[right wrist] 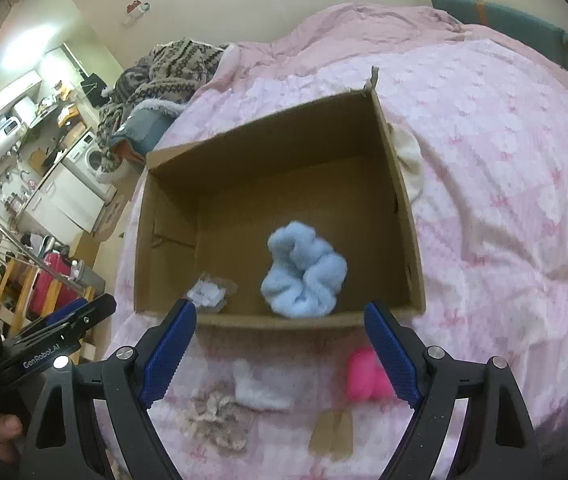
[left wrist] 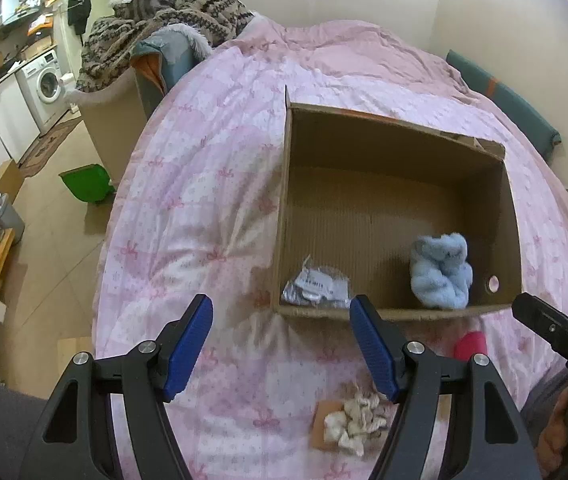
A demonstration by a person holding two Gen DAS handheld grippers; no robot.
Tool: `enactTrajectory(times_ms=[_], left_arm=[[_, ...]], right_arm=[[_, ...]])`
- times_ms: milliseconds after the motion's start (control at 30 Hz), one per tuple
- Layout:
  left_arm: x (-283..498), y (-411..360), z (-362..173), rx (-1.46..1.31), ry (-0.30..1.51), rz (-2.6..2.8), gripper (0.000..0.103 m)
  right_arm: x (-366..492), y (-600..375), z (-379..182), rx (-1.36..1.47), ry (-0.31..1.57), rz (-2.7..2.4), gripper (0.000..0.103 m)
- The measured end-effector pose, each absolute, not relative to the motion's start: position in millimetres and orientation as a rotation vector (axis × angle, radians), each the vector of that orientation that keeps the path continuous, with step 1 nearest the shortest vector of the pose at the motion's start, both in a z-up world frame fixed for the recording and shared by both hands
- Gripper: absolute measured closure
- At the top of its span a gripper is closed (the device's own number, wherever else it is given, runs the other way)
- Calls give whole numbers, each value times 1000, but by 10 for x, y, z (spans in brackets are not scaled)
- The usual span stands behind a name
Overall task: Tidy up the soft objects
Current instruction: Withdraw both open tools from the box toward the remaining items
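Observation:
An open cardboard box (left wrist: 284, 208) (right wrist: 407, 216) lies on the pink bedspread. Inside it lie a fluffy light-blue soft item (left wrist: 441, 272) (right wrist: 303, 272) and a small clear packet (left wrist: 315, 286) (right wrist: 210, 292). In front of the box on the bed lie a cream scrunchie (left wrist: 353, 420) (right wrist: 214, 416), a white soft item (right wrist: 258, 388) and a hot-pink soft item (left wrist: 471, 345) (right wrist: 363, 376). My left gripper (left wrist: 282, 344) is open and empty, above the bed before the box's near wall. My right gripper (right wrist: 280, 352) is open and empty, above the items in front of the box.
The pink bedspread (left wrist: 204, 184) (right wrist: 503, 160) covers the bed. A cardboard tag (right wrist: 333, 434) lies by the pink item. A cream cloth (right wrist: 409, 156) lies beside the box's right wall. A pile of knitted blankets (left wrist: 156, 24) sits at the bed's far left; a green bin (left wrist: 86, 182) stands on the floor.

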State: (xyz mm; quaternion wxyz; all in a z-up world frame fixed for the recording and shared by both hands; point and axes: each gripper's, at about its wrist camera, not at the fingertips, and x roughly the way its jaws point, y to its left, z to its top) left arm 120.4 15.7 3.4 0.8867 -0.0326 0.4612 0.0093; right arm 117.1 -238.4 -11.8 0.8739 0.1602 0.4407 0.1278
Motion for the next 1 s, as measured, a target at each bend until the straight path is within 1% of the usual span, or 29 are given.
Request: enactTrajectory(times_ms=[400, 667, 867, 1000], left_arm=[[859, 101, -91, -69, 1008, 13, 35], [889, 192, -210, -81, 1019, 93, 35], [980, 314, -308, -144, 1059, 134, 35], [1032, 341, -371, -152, 1083, 159, 35]], right_arm=[[894, -2336, -292, 385, 1016, 271, 11], [925, -2301, -445, 436, 1076, 281, 12], [1037, -2264, -780, 593, 1227, 374, 12], [1058, -1996, -994, 651, 1351, 486, 13]])
